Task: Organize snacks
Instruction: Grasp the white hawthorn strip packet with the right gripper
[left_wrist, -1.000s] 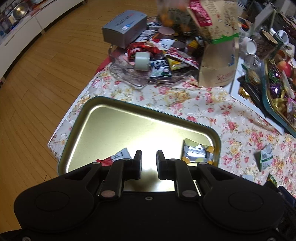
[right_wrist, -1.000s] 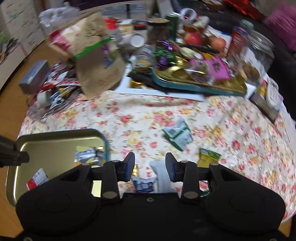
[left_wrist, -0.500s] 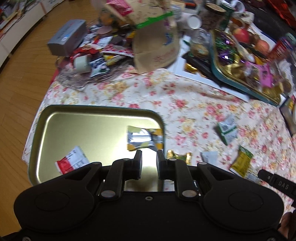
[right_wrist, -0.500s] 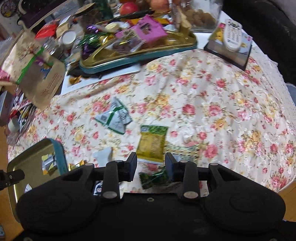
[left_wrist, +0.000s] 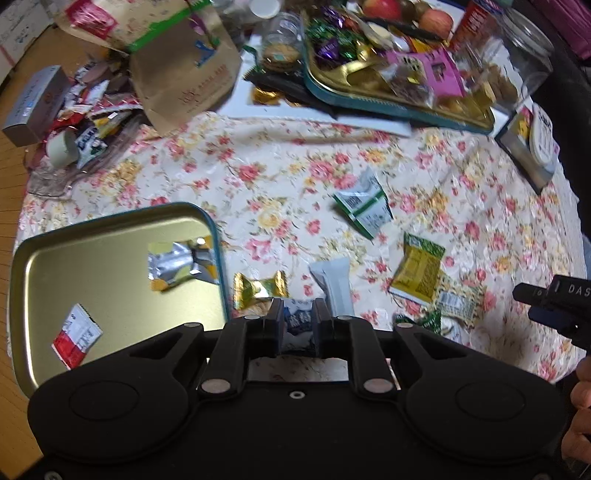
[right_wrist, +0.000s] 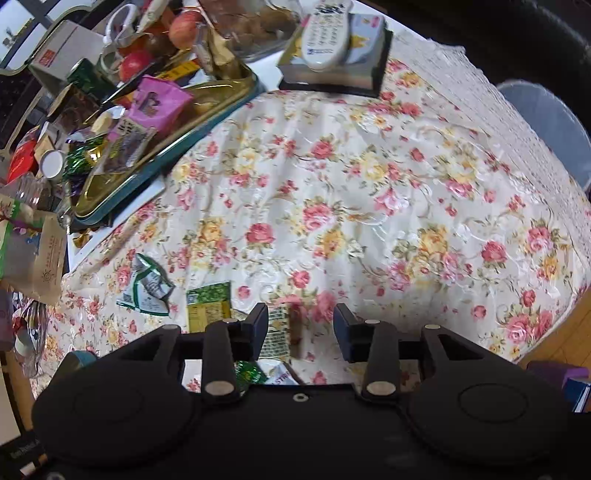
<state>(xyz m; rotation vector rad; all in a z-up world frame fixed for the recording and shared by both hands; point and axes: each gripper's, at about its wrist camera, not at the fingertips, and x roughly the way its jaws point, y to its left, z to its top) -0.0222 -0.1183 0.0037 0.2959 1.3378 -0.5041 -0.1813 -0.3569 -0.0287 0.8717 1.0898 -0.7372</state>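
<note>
A gold tray (left_wrist: 110, 280) lies at the left with a silver-yellow packet (left_wrist: 181, 262) and a red-white packet (left_wrist: 75, 330) in it. My left gripper (left_wrist: 298, 317) hovers just right of the tray with a narrow gap, over a blue-white packet (left_wrist: 297, 325) that lies on the floral cloth. A gold candy (left_wrist: 258, 290), a white packet (left_wrist: 332, 284), a green-white packet (left_wrist: 364, 206) and a yellow-green packet (left_wrist: 417, 273) lie nearby. My right gripper (right_wrist: 301, 325) points down, its jaws opening, above a green-patterned packet (right_wrist: 280, 332) without touching it.
A second tray (left_wrist: 332, 94) heaped with sweets, a brown paper bag (left_wrist: 184, 74) and a glass dish of wrappers (left_wrist: 55, 177) line the far side. A remote control (right_wrist: 325, 33) rests on a box. The table edge and wood floor (right_wrist: 561, 343) lie to the right.
Both grippers swept rightward over the table. The left went from above the tray to the loose snacks beside it. The right's jaws stand wider, over the packets farther right.
</note>
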